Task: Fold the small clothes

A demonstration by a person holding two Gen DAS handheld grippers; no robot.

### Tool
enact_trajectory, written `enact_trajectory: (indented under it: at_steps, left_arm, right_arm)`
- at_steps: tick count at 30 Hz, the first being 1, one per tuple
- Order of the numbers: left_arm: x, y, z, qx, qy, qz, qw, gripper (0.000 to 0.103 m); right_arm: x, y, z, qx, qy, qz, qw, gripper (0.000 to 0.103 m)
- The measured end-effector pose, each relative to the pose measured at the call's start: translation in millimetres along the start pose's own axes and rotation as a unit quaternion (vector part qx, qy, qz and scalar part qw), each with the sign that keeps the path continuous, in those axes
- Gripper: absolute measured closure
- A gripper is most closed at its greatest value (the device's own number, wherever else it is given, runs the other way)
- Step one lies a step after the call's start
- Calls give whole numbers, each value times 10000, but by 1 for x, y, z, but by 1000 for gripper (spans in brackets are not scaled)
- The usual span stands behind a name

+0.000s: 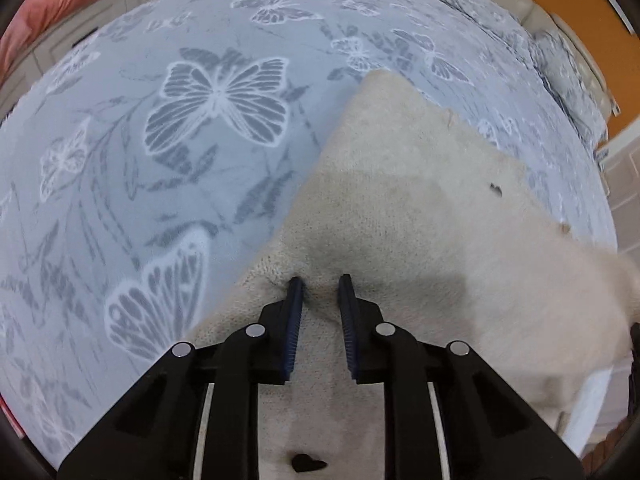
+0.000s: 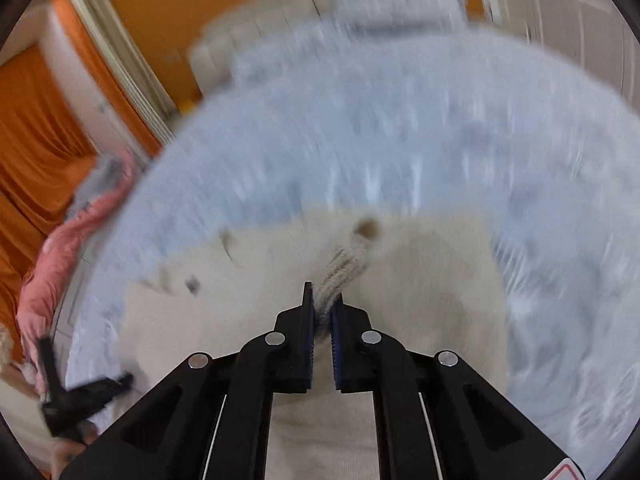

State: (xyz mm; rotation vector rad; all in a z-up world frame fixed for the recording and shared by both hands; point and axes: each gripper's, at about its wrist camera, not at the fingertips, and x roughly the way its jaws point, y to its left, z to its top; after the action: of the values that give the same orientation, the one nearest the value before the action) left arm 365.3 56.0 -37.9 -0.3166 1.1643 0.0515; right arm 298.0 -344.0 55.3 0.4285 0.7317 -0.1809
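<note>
A cream knitted garment [image 1: 420, 200] with small dark heart marks lies on the blue-grey butterfly blanket [image 1: 200, 120]. My left gripper [image 1: 320, 284] presses its fingertips into the garment's near part, jaws a little apart with a ridge of fabric between them. In the blurred right wrist view, my right gripper [image 2: 322, 304] is shut on the ribbed cuff [image 2: 340, 272] of the garment [image 2: 420, 280], held above the cloth. The left gripper [image 2: 80, 396] shows at lower left there.
The bed's blanket [image 2: 360, 140] spreads all around the garment. A pink cloth [image 1: 60, 0] lies at the far left edge, also in the right view [image 2: 60, 260]. Pillows [image 1: 560, 64] sit at the bed's right end. Orange curtains [image 2: 32, 140] and wall stand beyond.
</note>
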Motion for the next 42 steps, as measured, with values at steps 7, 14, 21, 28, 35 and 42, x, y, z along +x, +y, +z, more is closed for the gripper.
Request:
enact_trajectory:
  at_steps: [7, 14, 21, 28, 35, 42]
  left_arm:
    - [3, -2, 3, 8, 61, 107, 9999, 84]
    - [-31, -1, -6, 385, 40, -126, 9992, 62]
    - [-95, 86, -99, 318, 225, -79, 9992, 36]
    - [-105, 141, -184, -347, 880, -445, 9945, 25]
    - [-90, 115, -197, -19, 837, -174, 9963, 13]
    - [-138, 95, -185, 529, 652, -363, 9958, 96]
  right_arm:
    - [42, -38, -23, 501, 760, -173, 9957, 97]
    - [20, -30, -23, 32, 1232, -652, 9902, 87]
    - [-146, -78, -128, -35, 1415, -1041, 9844, 44]
    - [-192, -106, -240, 1355, 2475, -582, 9576, 44]
    - [-163, -56, -260, 1018, 2513, -326, 9620, 40]
    - [-197, -48, -226, 1320, 1803, 23, 9747, 96]
